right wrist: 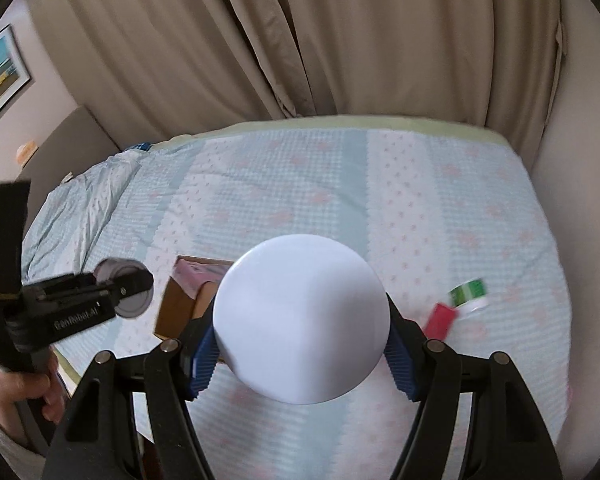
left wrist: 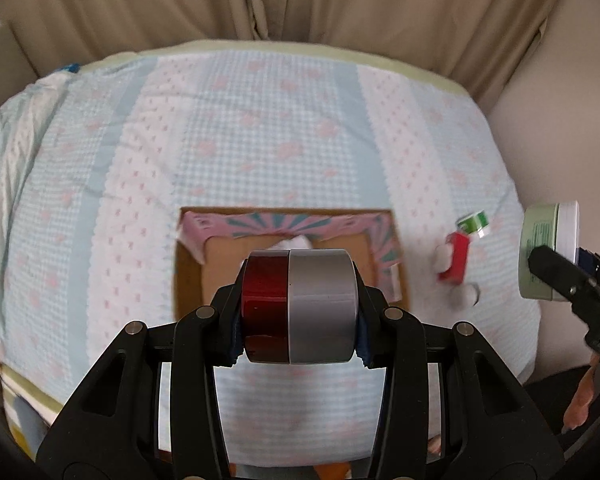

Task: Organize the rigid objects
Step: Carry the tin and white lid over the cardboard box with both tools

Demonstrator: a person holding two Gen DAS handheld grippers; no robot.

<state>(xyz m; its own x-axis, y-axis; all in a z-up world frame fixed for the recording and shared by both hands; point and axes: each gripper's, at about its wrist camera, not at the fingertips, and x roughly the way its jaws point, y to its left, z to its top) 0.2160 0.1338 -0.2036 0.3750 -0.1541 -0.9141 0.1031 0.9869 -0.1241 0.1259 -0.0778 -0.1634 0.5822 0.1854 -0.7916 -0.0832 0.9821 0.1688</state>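
My left gripper (left wrist: 299, 307) is shut on a stack of two tape rolls, one red (left wrist: 265, 307) and one grey (left wrist: 323, 306), held above the bed in front of an open cardboard box (left wrist: 188, 276). My right gripper (right wrist: 300, 328) is shut on a round jar with a white lid (right wrist: 300, 324); the jar shows in the left wrist view (left wrist: 540, 252) as pale green with a label. The box also shows in the right wrist view (right wrist: 176, 308), left of the jar. The left gripper (right wrist: 132, 292) with its tape shows at the left there.
A red small box (left wrist: 455, 258) (right wrist: 440, 318), a green-and-white tape roll (left wrist: 474, 224) (right wrist: 469, 293) and white round pieces (left wrist: 466, 294) lie on the checked bedspread (left wrist: 260, 120) right of the box. Beige curtains (right wrist: 300, 40) hang behind the bed; a wall stands at right.
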